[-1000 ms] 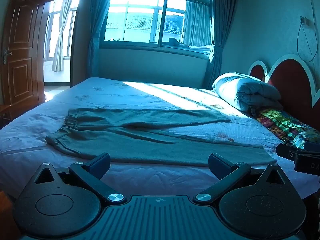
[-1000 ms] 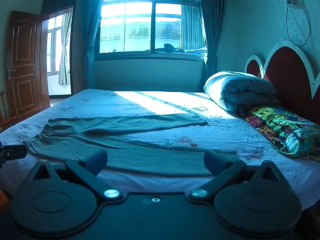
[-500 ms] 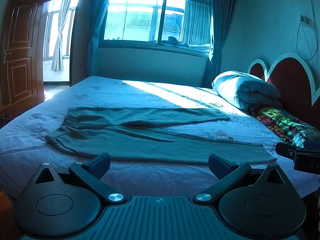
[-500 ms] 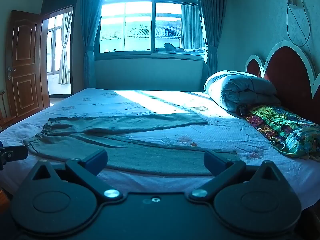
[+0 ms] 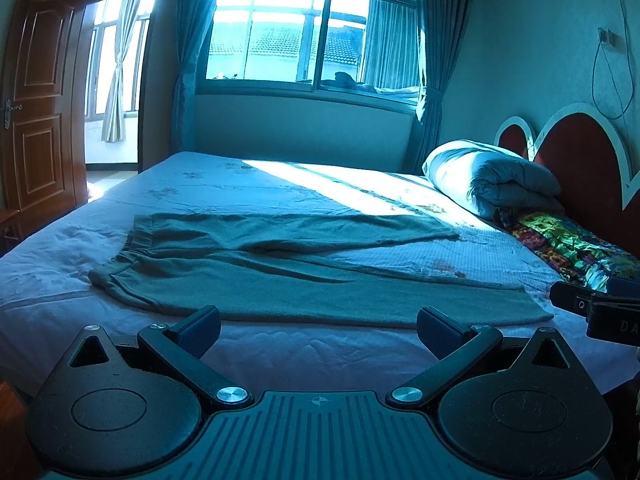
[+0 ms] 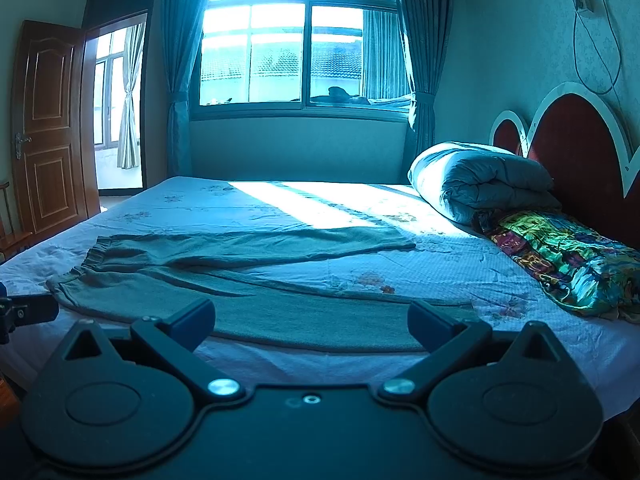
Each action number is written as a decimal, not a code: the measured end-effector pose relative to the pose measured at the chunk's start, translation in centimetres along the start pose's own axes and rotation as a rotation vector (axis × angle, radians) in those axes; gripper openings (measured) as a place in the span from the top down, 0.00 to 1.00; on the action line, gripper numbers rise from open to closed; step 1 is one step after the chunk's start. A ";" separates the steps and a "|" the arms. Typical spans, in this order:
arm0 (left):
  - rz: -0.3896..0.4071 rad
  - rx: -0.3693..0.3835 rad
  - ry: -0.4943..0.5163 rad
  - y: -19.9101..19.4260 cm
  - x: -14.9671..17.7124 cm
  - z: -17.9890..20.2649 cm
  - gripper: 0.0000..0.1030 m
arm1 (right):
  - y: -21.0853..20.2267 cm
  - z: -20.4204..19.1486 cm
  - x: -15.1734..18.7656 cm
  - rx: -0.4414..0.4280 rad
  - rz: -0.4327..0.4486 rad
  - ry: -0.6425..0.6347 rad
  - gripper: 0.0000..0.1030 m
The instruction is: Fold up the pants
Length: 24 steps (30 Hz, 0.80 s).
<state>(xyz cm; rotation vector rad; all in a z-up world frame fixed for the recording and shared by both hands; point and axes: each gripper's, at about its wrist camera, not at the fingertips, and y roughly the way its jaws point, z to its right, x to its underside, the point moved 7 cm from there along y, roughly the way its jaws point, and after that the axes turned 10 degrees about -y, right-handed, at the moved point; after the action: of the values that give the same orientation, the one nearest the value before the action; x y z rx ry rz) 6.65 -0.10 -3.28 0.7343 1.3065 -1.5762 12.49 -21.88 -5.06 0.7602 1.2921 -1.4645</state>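
We hold both tools wide and empty: the pants (image 5: 280, 280) lie flat along the bed's near edge, waistband toward our left gripper (image 5: 318, 326), cuffs toward our right gripper (image 6: 310, 320)

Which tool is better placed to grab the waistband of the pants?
Probably left: the left tool is open and sits nearer the waistband end of the pants; the right tool is toward the cuffs.
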 end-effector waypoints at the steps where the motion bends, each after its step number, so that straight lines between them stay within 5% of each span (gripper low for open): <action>1: -0.001 0.001 0.000 0.0 0.0 0.0 0.00 | 0.0 0.1 0.0 0.000 -0.001 -0.001 0.06; 24: -0.001 -0.005 -0.002 -0.1 0.0 0.0 0.00 | -0.1 0.3 -0.1 -0.003 -0.003 0.004 0.06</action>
<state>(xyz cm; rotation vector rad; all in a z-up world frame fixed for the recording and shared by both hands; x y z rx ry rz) 6.54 -0.07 -3.19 0.7291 1.3088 -1.5738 12.44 -22.11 -4.84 0.7596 1.2989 -1.4634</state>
